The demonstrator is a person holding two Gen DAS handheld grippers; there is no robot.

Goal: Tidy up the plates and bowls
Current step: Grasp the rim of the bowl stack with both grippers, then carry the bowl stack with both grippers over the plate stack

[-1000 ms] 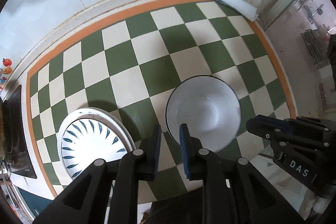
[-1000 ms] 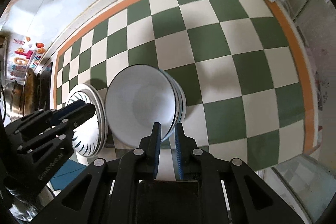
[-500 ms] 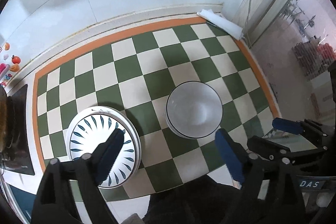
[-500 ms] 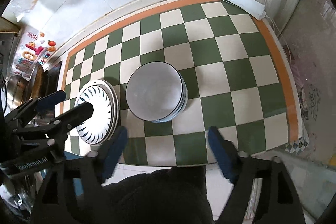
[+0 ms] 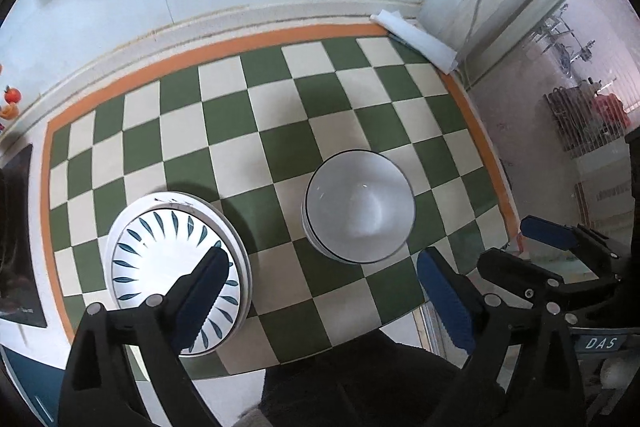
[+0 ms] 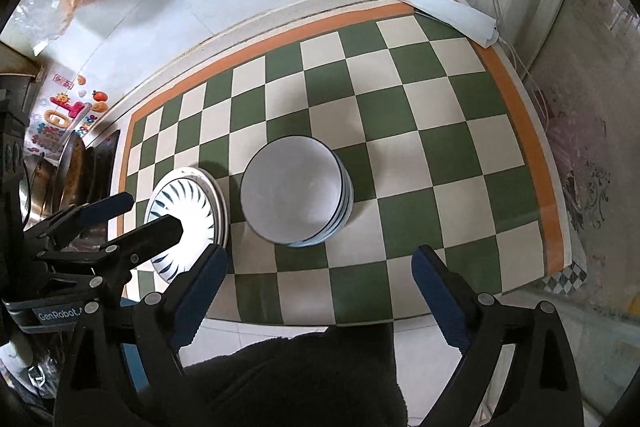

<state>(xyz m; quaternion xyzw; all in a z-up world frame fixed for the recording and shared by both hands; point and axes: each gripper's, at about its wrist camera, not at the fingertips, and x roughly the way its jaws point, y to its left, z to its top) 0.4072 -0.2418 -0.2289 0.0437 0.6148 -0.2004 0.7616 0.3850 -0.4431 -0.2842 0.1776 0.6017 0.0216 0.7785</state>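
A stack of white bowls with dark rims (image 5: 360, 211) (image 6: 296, 191) stands on the green-and-cream checkered mat (image 5: 288, 147) (image 6: 400, 115). To its left lies a stack of white plates with blue leaf marks (image 5: 176, 267) (image 6: 186, 203). My left gripper (image 5: 320, 287) is wide open and empty, held high above the near side of the mat. My right gripper (image 6: 320, 283) is also wide open and empty, high above the mat's near edge. Each gripper shows in the other's view: the right one (image 5: 548, 247), the left one (image 6: 132, 223).
A folded white cloth (image 5: 416, 41) (image 6: 452, 15) lies at the mat's far right corner by the wall, with a cable beside it. A stove with dark cookware (image 6: 76, 171) stands at the left. The mat's near edge meets the counter edge.
Both grippers went from shut, low by the bowls, to wide open and have risen and pulled back. The bowls and plates stay in place.
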